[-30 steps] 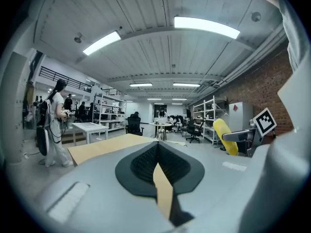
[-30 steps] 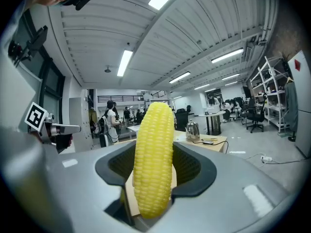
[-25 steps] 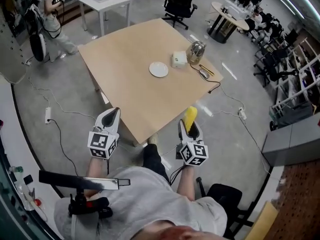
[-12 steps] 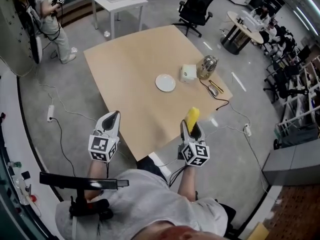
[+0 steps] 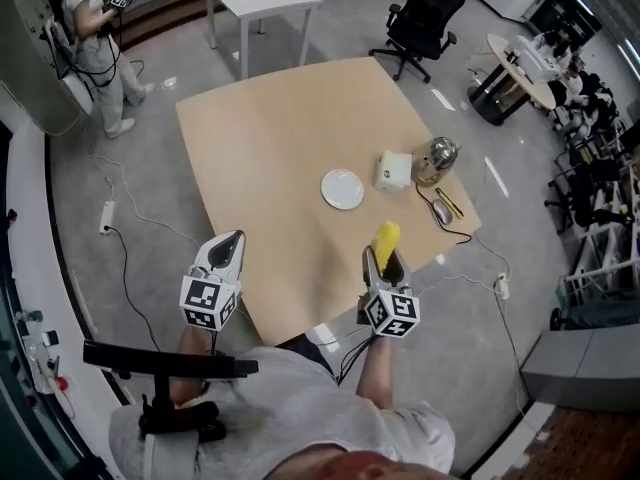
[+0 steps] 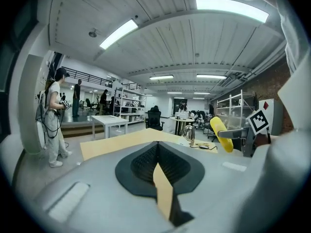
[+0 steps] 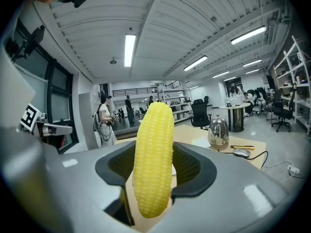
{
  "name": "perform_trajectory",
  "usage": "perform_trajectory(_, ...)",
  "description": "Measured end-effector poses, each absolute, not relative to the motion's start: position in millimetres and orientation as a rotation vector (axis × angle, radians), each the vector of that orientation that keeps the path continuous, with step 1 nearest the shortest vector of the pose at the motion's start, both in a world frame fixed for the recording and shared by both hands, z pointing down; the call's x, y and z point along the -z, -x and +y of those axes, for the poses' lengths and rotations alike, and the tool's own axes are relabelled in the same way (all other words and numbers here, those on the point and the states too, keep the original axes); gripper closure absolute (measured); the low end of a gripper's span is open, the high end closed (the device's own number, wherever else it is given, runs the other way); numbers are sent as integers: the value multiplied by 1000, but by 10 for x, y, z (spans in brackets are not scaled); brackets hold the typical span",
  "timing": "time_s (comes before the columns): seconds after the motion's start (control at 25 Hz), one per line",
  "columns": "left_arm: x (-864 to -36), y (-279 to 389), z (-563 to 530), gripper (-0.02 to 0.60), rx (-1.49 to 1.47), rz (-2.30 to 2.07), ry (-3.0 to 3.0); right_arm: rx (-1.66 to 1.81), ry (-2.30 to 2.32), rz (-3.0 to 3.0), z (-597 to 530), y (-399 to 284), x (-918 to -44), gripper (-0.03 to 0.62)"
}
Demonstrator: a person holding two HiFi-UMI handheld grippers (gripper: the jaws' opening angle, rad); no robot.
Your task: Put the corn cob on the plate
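Head view: within the last second the table (image 5: 270, 138) had drawn closer, and both grippers had come up to its near edge; the one plate (image 5: 342, 189) lay bare, well ahead of the right gripper (image 5: 383, 260), which carried the one corn cob (image 5: 385, 239) upright; the carry looked well along, the setting down not yet done; beyond the plate stood one white box (image 5: 395, 171), one kettle (image 5: 436, 160) and one mouse (image 5: 441, 211).

Left gripper view: the left gripper (image 6: 158, 152) had its jaws closed tip to tip with nothing between them; the cob (image 6: 218, 134) showed off to its right.

Right gripper view: the jaws stood wide, pressed on the cob (image 7: 153, 159) at its lower half; one kettle (image 7: 218, 131) and one mouse (image 7: 241, 152) sat ahead on the table.
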State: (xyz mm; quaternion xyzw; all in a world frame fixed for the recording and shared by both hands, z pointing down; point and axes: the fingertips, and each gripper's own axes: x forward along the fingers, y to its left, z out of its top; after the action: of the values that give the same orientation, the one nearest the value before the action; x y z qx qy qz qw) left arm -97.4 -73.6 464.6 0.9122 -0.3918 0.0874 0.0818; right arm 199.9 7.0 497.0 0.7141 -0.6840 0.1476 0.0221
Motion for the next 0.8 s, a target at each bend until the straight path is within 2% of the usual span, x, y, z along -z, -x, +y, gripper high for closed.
perform_trajectory(0.8, -4913, 965, -1286, 563, -408, -1291, -2593, -563, -1984, -2169, -1247, -2203, -5705, 364)
